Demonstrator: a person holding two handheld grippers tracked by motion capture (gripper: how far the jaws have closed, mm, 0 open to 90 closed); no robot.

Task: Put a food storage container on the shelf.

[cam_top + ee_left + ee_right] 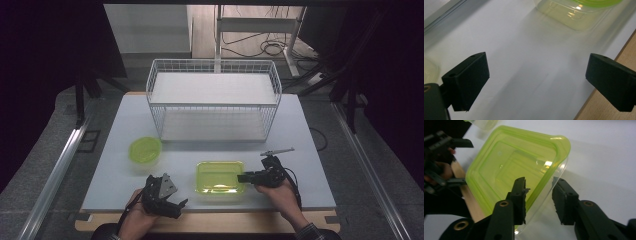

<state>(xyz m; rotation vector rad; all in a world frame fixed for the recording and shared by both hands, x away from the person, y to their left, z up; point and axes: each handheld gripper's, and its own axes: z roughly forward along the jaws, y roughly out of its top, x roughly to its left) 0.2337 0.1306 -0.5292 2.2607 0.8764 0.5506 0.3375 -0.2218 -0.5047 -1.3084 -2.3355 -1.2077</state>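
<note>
A white table (pixel 305 150) is standing on a grey floor (pixel 45 145), a wooden edge running along its near side. Cables (pixel 267 47) are lying far right, darkness flanking both sides.

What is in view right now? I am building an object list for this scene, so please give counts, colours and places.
Rectangular container: one, clear with green lid, near table edge, centre; its rim sits between the right gripper's jaws.
Round container: one, clear with green lid, left of the rectangular one.
Wire basket: one, white, far half of the table.
Table: one, white top with a wooden front edge.
Left gripper: one, black, near edge at left, jaws wide open over bare table.
Right gripper: one, black, at the rectangular container's right side.
Hands: two, one on each gripper.
</note>
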